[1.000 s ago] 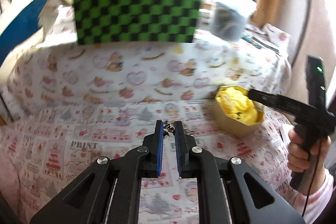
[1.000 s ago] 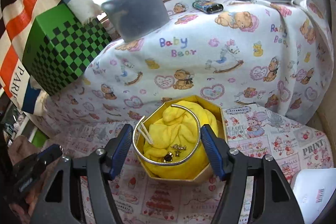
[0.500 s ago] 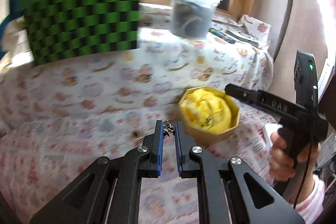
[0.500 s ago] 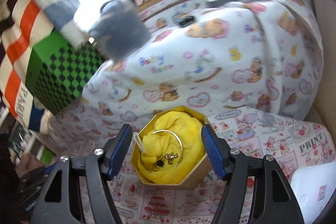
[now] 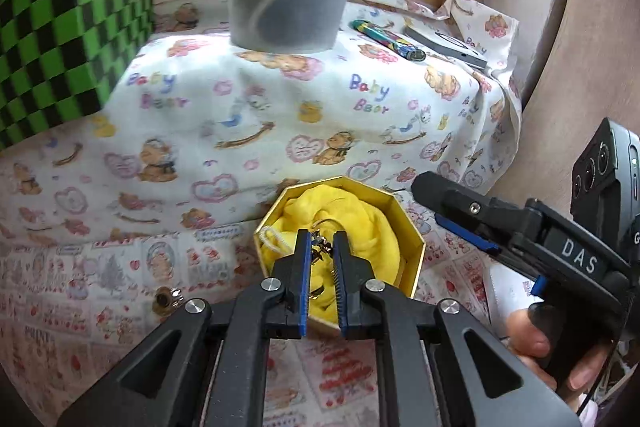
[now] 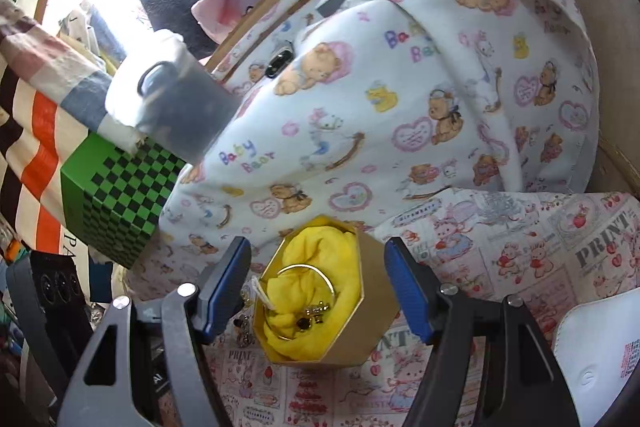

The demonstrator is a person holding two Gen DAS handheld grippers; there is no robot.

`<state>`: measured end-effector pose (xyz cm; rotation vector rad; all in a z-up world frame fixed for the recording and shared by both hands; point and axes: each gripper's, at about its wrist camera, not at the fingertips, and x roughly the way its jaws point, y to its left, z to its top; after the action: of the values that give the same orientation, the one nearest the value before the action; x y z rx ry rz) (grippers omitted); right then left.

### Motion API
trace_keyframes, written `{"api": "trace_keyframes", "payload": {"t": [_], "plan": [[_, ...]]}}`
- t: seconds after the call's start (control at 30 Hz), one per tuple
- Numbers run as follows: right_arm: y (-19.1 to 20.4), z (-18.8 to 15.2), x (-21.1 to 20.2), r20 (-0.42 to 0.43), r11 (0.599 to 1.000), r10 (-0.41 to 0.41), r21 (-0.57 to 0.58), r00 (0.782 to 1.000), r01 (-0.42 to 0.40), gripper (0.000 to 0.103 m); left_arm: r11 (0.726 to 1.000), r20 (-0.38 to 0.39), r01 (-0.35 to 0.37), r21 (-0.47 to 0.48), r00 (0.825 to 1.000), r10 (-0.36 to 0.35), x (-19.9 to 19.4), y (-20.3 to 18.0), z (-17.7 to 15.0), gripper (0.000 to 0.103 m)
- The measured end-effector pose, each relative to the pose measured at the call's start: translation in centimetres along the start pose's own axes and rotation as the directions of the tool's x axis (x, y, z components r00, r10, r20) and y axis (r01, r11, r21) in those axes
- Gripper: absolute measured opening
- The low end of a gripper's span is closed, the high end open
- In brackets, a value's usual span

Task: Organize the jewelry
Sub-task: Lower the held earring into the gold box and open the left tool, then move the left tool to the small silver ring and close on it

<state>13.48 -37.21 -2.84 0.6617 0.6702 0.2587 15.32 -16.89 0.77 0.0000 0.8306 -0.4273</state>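
Two tools meet at the gold hexagonal box [image 5: 416, 247] near the centre of both views: the right tool [image 6: 318, 291], held level by a hand [image 5: 540, 343] at the lower right of the left view, is spread wide with a finger either side of the box. The left tool [image 5: 321, 259], reaching over the yellow cloth [image 6: 316, 259] inside, is pressed together on a small metal charm [image 5: 320, 247]. A thin bangle [image 6: 326, 277] and a dark-stoned earring [image 6: 304, 323] lie on that cloth.
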Motion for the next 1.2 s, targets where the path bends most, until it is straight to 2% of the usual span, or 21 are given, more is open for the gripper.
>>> {"api": "trace_keyframes", "payload": {"t": [0.07,0.13,0.27,0.4,0.53,0.6,0.63,0.73,0.93,1.03,1.13,1.17,1.2], "plan": [[-0.1,0.0,-0.1,0.006,1.0,0.001,0.0,1.0,-0.001,0.069,1.0,-0.002,-0.001,-0.015,1.0,0.001,0.3,0.2,0.0,0.012],[0.0,0.0,-0.2,0.015,1.0,0.013,0.0,1.0,-0.013,0.071,1.0,0.004,-0.008,-0.016,1.0,0.009,0.4,0.3,-0.1,0.023],[0.4,-0.1,-0.7,0.044,1.0,0.015,-0.011,0.999,-0.015,0.071,0.999,0.068,-0.044,0.023,0.997,0.042,-1.4,0.9,-0.6,0.038],[1.8,-0.5,-0.7,0.051,0.997,-0.019,-0.073,0.999,0.023,0.071,0.999,0.131,-0.048,-0.016,0.99,0.05,-4.1,2.9,-1.3,0.051],[3.3,-1.1,-0.9,0.051,0.991,-0.025,-0.13,0.998,0.032,0.073,0.993,0.178,-0.11,-0.052,0.977,0.118,-6.7,5.4,-2.2,0.059],[3.7,-1.4,-0.8,0.032,0.99,-0.009,-0.143,0.999,0.014,0.074,0.991,0.202,-0.12,-0.062,0.971,0.131,-7.7,6.7,-2.7,0.069],[4.0,-1.7,-0.8,0.025,0.989,0.005,-0.147,1.0,-0.001,0.074,0.989,0.215,-0.131,-0.066,0.966,0.142,-8.0,7.2,-2.9,0.071],[4.8,-2.3,-0.6,0.02,0.984,0.004,-0.176,1.0,0.0,0.075,0.982,0.223,-0.169,-0.087,0.957,0.185,-7.9,8.5,-3.5,0.072],[5.2,-2.8,0.3,0.033,0.973,-0.067,-0.219,0.997,0.073,0.076,0.977,0.205,-0.188,-0.104,0.957,0.206,-6.8,10.6,-5.0,0.074],[5.2,-2.8,0.2,0.042,0.973,-0.073,-0.215,0.996,0.08,0.076,0.971,0.186,-0.214,-0.106,0.955,0.231,-6.2,11.4,-5.4,0.074],[5.5,-2.9,0.1,0.055,0.969,-0.083,-0.23,0.995,0.093,0.077,0.97,0.121,-0.201,-0.135,0.969,0.217,-5.3,12.5,-5.6,0.074],[5.5,-3.0,0.1,0.057,0.967,-0.088,-0.235,0.995,0.099,0.078,0.969,0.098,-0.207,-0.136,0.97,0.221,-4.9,12.7,-5.7,0.072],[5.6,-3.1,0.2,0.058,0.965,-0.094,-0.242,0.994,0.105,0.078,0.967,0.078,-0.22,-0.131,0.97,0.231,-4.6,12.8,-5.8,0.061]]}}
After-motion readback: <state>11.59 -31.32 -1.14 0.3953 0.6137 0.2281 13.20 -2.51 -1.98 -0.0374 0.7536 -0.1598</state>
